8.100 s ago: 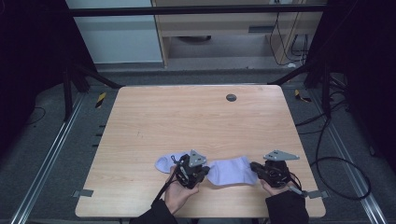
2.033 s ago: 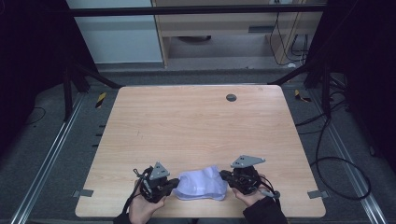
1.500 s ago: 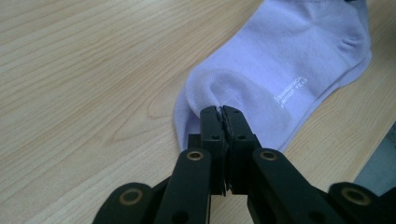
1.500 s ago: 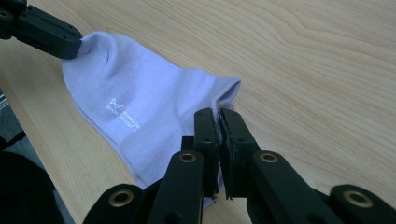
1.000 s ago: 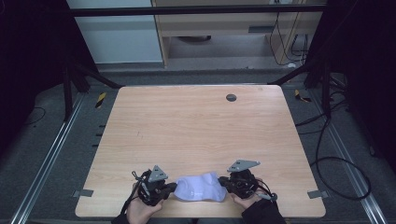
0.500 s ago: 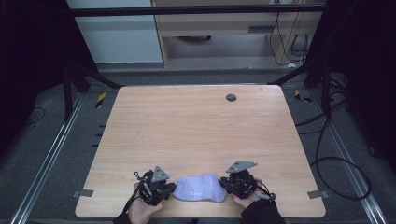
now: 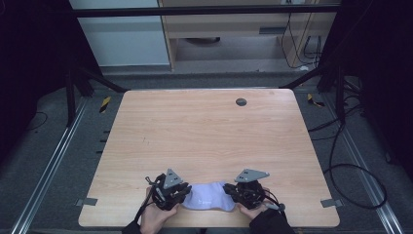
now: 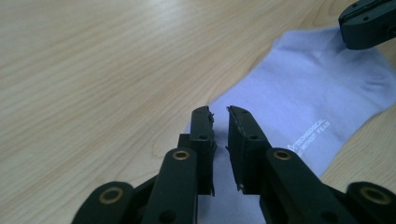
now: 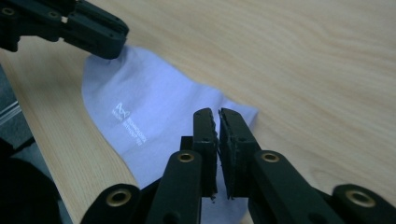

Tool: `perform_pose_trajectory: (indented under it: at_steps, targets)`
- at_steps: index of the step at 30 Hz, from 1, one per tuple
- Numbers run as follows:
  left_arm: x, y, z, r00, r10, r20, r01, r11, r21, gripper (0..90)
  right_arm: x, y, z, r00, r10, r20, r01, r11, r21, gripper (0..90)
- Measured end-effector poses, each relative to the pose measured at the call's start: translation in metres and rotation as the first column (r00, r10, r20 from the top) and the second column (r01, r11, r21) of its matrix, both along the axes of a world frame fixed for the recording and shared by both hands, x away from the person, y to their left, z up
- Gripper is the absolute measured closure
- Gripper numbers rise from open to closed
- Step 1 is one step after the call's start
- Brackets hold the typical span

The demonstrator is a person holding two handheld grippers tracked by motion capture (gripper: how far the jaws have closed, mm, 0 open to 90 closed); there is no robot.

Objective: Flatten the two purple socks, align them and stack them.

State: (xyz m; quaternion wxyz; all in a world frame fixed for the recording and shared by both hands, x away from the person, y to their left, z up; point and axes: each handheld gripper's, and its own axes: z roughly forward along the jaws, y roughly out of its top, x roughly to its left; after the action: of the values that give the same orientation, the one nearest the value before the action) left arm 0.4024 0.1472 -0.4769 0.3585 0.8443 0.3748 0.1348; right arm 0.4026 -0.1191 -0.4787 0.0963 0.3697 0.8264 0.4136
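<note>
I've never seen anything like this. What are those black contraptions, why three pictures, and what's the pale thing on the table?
No robot here: a person holds a hand-held gripper in each hand, a two-jawed pinching tool. The high view looks down on a wooden table from above the person's side, with the left hand-held gripper and the right hand-held gripper near its front edge. The other two pictures come from cameras riding on each tool, looking along its black jaws. Between the tools lies a pale lavender sock with small white lettering, flat on the wood. Each tool's jaws are at one end of it, nearly closed with a slim gap; whether they actually pinch the fabric, I cannot tell. A small dark round disc sits near the far edge.
</note>
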Motion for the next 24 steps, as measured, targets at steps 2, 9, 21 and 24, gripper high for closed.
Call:
perform_pose_trajectory:
  at_steps: [2,9,21,24]
  targets:
    - [0.000,-0.002,-0.004,0.9999,-0.008,-0.010,0.008,0.9998,0.020,81.8,0.000,0.004,-0.006,0.9998,0.014,-0.015,-0.014,0.9996,-0.024,87.8]
    - [0.000,-0.004,-0.011,0.9996,-0.022,-0.020,0.022,0.9989,0.042,83.6,0.003,0.003,-0.017,0.9993,0.006,-0.038,-0.010,0.9957,-0.092,89.8]
    - [0.002,0.006,-0.002,0.9992,-0.007,0.039,0.007,0.9999,-0.009,78.4,0.005,-0.005,-0.007,1.0000,-0.002,-0.006,0.002,0.9998,-0.017,84.3]
    - [0.007,0.017,0.005,0.9976,0.027,0.064,-0.024,0.9988,-0.044,74.3,0.008,-0.014,0.000,0.9987,-0.042,0.028,0.041,0.9991,0.010,78.7]
